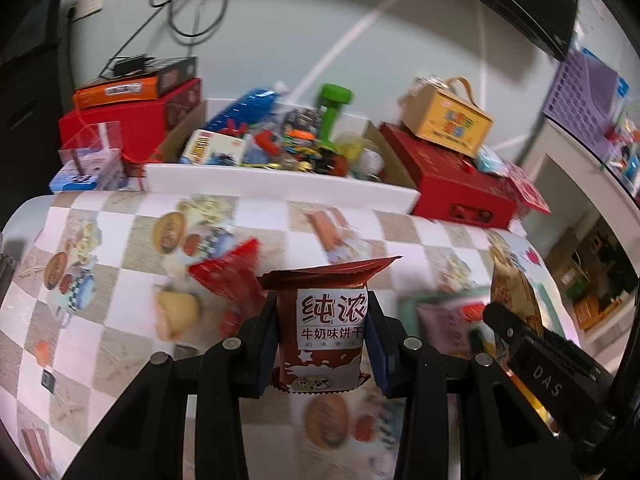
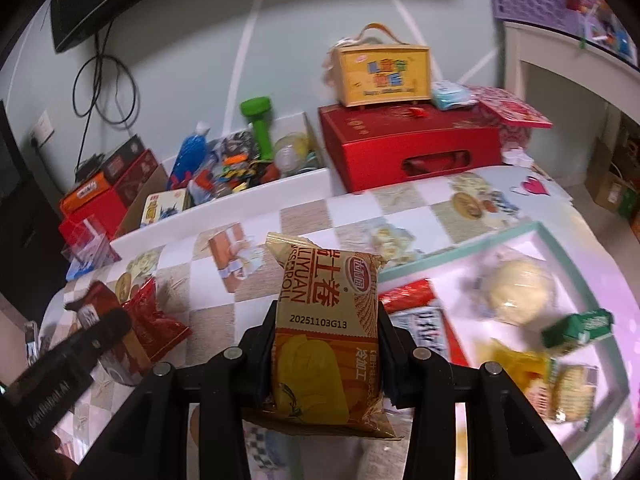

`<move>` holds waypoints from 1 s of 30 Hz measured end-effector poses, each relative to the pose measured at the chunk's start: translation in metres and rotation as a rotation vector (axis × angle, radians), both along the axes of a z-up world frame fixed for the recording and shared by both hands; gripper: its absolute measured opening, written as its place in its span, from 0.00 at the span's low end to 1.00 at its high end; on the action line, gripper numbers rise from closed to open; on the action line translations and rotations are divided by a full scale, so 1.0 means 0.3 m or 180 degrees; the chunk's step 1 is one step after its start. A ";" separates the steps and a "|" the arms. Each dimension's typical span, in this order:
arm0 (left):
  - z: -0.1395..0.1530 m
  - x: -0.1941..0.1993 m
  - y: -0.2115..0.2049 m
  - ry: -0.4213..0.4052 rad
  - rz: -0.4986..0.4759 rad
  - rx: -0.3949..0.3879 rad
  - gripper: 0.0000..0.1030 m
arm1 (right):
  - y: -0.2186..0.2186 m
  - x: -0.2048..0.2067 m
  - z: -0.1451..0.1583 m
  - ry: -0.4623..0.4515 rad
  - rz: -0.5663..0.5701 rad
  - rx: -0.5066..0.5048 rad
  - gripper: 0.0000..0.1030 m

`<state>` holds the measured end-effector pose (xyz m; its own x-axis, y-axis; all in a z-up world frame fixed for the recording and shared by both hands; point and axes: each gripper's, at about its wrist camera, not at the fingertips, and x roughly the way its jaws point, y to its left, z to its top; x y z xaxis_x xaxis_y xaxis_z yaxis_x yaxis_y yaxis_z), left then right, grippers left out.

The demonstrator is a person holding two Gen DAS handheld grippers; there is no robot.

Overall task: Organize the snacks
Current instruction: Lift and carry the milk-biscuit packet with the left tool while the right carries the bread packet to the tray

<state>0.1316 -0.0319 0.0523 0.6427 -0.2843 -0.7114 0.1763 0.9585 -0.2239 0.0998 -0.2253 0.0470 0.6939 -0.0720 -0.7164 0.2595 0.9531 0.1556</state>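
My left gripper (image 1: 322, 336) pinches the biscuit packet (image 1: 326, 334); my right gripper (image 2: 326, 350) pinches the egg roll packet (image 2: 326, 344). I reckon either slick wrapper could slip before reaching the tray (image 2: 460, 246)

There are two tools, and each one holds one snack: the left tool (image 1: 322, 344) holds one brown milk biscuit pack (image 1: 326, 330), and the right tool (image 2: 326, 356) holds one golden egg roll pack (image 2: 326, 344). One red snack bag (image 2: 154, 318) lies on the table (image 2: 304, 216). One tray (image 2: 460, 246) holds about six snacks. Behind stand two big red boxes (image 2: 408, 144) (image 1: 120, 126), one yellow box (image 2: 384, 74) and one green dumbbell (image 2: 260, 124).
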 end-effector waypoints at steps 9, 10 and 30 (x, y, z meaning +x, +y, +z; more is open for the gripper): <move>0.040 -0.086 -0.161 0.0054 -0.0333 0.0087 0.39 | -0.133 -0.109 0.045 -0.0038 -0.0293 0.0091 0.43; 0.042 -0.088 -0.169 0.0055 -0.0350 0.0096 0.39 | -0.148 -0.120 0.048 -0.0043 -0.0329 0.0100 0.43; -0.044 -0.136 -0.464 0.0227 -0.0972 0.0309 0.40 | -0.399 -0.241 0.032 -0.0050 -0.0917 0.0299 0.43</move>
